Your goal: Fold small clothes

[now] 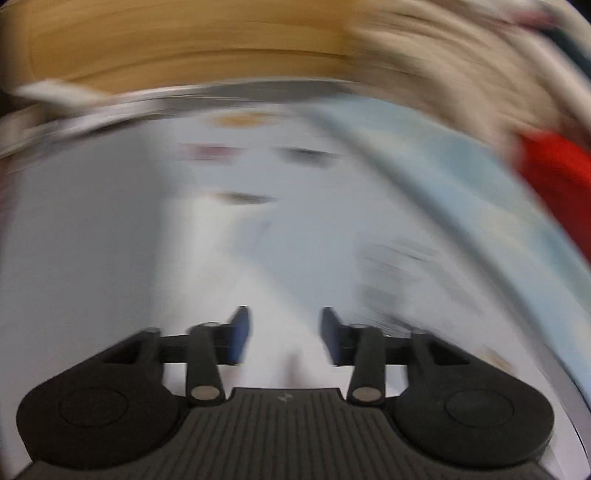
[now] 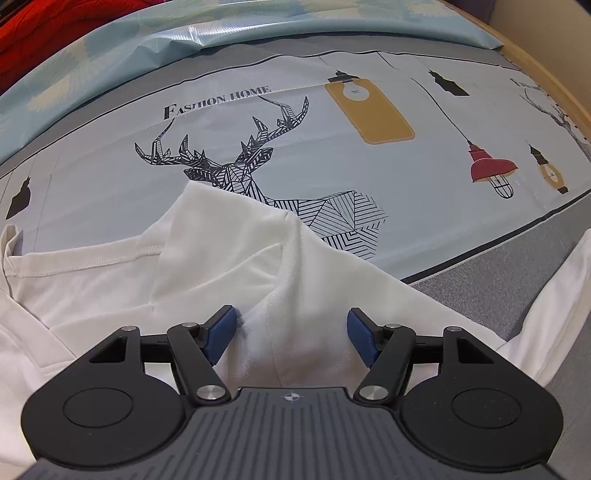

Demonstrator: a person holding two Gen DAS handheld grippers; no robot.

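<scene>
A white garment [image 2: 207, 266] lies spread on the printed tablecloth [image 2: 388, 173] in the right wrist view, with a raised fold running toward the camera. My right gripper [image 2: 291, 330] is open, its blue pads either side of that fold just above the cloth, holding nothing. The left wrist view is heavily motion-blurred. My left gripper [image 1: 284, 334] is open with nothing visible between its pads, over a pale blurred surface [image 1: 221, 240]; whether white cloth lies under it I cannot tell.
The tablecloth shows a deer print [image 2: 236, 170] and lamp prints [image 2: 491, 166]. A light blue sheet [image 2: 258, 29] lies at the far edge, red fabric [image 2: 44, 22] beyond it. A wooden edge [image 2: 546, 77] runs at right. A red blur [image 1: 557, 177] shows at right.
</scene>
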